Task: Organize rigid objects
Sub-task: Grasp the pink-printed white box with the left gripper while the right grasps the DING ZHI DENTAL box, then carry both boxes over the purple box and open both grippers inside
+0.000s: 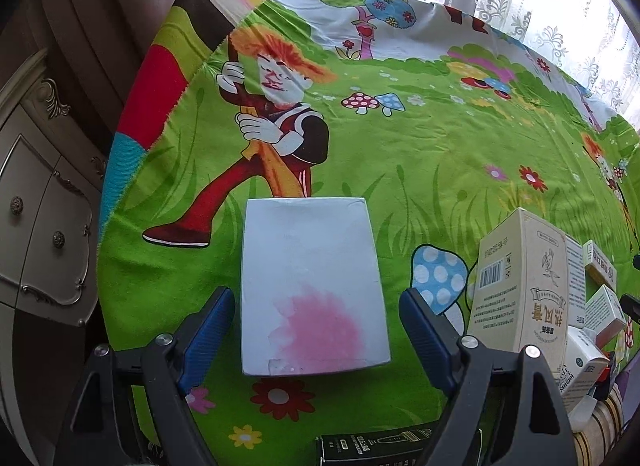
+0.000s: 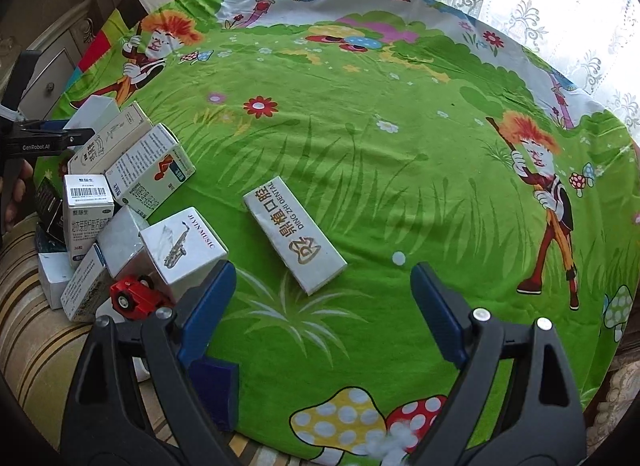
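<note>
We are holding our left gripper (image 1: 316, 318) low over the tabletop (image 1: 440, 137), which is wearing a green cartoon cloth. Its blue fingers (image 1: 208, 326) are standing released, one on each side of a white box with a pink stain (image 1: 312, 286). This box is lying flat between them, and we are seeing a narrow gap on both sides, so nothing is touching it. To the right of it, a tall cream box with a barcode (image 1: 520, 290) is standing upright, and smaller white boxes are crowding just behind it at the edge of the view. A black box (image 1: 372, 448) is lying at the near edge (only its top part is showing).

Our right gripper (image 2: 324, 298) is hovering over another part of the same cloth, and its fingers (image 2: 436, 306) are also spread wide and grasping nothing. Just ahead of them a long white box with "DING ZHI DENTAL" (image 2: 296, 234) is lying flat and turned diagonally, apart from the fingers. On the left, a pile of boxes is gathering: a white box with a saxophone drawing (image 2: 182, 250) is nearest to the left finger, a red toy car (image 2: 136, 298) is sitting just beside it, and several medicine boxes are leaning on each other behind. A dark blue block (image 2: 216, 394) is lying under the left finger, near the cloth's edge. The other gripper is appearing at the far left of this view.
</note>
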`<state>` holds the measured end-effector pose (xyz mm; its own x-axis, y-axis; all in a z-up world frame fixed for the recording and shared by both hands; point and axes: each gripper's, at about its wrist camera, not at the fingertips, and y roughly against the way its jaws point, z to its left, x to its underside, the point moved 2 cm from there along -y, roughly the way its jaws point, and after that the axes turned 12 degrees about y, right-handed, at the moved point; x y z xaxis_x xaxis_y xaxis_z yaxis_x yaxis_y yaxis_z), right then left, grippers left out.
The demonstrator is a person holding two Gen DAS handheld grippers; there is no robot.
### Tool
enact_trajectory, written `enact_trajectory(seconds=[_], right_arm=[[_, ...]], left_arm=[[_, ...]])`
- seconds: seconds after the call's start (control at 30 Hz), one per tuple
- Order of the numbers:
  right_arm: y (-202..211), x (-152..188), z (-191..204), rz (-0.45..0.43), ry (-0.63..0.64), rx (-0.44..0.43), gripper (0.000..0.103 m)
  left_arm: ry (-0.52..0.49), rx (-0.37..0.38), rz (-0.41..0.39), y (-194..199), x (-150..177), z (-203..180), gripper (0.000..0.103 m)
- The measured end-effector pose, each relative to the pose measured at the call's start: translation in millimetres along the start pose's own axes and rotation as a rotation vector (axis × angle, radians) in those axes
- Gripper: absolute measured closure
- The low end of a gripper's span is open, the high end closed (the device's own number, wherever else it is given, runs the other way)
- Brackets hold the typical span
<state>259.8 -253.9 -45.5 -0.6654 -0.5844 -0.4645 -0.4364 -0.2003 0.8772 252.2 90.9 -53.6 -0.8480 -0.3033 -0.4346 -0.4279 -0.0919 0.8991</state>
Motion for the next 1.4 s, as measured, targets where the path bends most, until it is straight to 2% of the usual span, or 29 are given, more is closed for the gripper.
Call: enact_trajectory(seconds=[0.1,0.13,0.17,0.3,0.37,0.43,0.47,0.57,0.6,0.8,1.1,1.4], right_arm=[[-9.5,-5.6,-0.3,0.010,0.029,-0.011,0.012],[-12.4,-7.1,-1.0,0.014,0.033,-0.013,0.012],[-14.9,-8.7,-1.5,0.018,0.038,-0.016,0.013],[-24.7,-14.9,-1.2,0.027,0.067,-0.036,0.016],[-30.9,-16.9,-0.7,0.040,0.079,-0.061,0.024],[-37.8,-17.5,-1.0,0.055,0.075,-0.089,0.043],[-40.0,-17.7,-1.1,0.057,0.070,-0.105,0.046],[-39.3,-19.7,0.5,0.043,0.082,-0.090,0.059],[-38.4,-19.6,0.1,0.039,0.073,-0.093,0.069],[-28.0,-10.3,-1.6,0.006,0.023,-0.097,0.069],[19.6,14.8,-16.3,-0.083,-0.107,-0.052,0.068],[77.0,68.1,-27.0,-0.140,-0.231,-0.001,0.068]], left_arm=[[-0.014,-0.002,0.003,-3.9,0.5,0.1,0.021],[-0.021,-0.007,-0.001,-4.2,0.6,-0.4,0.029],[-0.025,-0.008,0.002,-5.1,0.6,-0.1,0.033],[-0.026,0.009,-0.007,-4.3,-0.1,0.1,0.033],[-0.022,0.013,-0.018,-3.1,0.0,0.2,0.033],[-0.021,0.019,-0.029,-0.9,0.2,0.0,0.033],[-0.018,0.024,-0.036,0.9,0.3,-0.2,0.033],[-0.014,0.033,-0.065,8.6,-2.0,-1.0,0.033],[-0.011,0.034,-0.078,11.7,-3.2,-1.0,0.033],[0.009,0.049,-0.131,29.6,-8.0,-2.5,0.034],[0.009,0.102,-0.211,71.4,-4.1,-19.7,0.034],[-0.065,0.213,-0.220,105.9,26.2,-72.0,0.034]])
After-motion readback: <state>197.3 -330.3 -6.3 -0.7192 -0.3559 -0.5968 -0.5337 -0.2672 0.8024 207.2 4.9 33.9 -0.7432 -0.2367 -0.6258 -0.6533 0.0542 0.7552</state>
